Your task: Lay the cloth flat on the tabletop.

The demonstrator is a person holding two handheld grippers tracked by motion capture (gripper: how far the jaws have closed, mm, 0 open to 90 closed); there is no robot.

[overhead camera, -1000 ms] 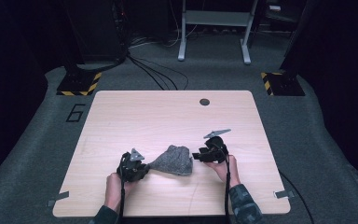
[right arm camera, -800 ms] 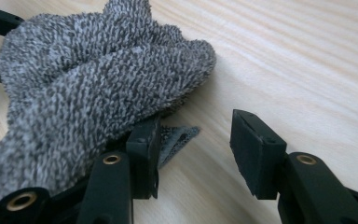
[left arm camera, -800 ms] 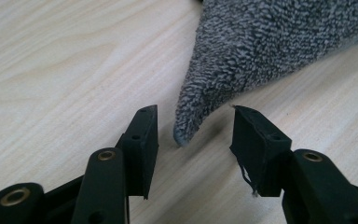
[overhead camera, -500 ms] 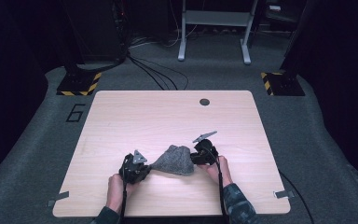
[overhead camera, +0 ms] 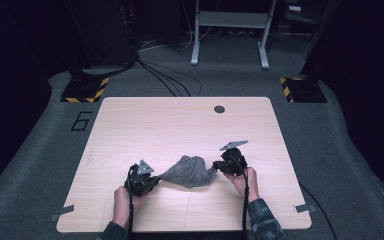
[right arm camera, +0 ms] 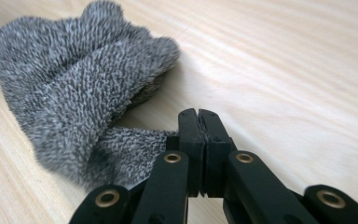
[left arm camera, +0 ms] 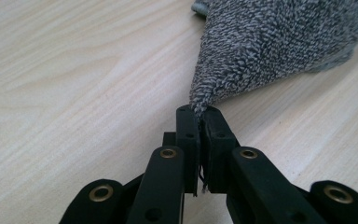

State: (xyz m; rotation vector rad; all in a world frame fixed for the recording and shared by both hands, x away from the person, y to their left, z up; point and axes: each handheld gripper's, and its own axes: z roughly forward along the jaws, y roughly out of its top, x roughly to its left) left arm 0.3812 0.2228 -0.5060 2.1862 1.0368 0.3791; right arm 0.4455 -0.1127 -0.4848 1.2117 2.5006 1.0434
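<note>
cloth: grey terry cloth [overhead camera: 189, 171] bunched on table [overhead camera: 180, 125], near its front edge
left gripper [left arm camera: 199, 113]: jaws pinched on cloth corner
right gripper [right arm camera: 199, 117]: jaws pressed together beside cloth; hold on it unclear
risk: thin corner pinch may slip if pulled

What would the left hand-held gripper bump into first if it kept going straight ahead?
The grey fuzzy cloth. The left hand-held gripper already pinches its corner, and the bunched cloth lies directly ahead on the wooden table, so it would likely push into that.
</note>
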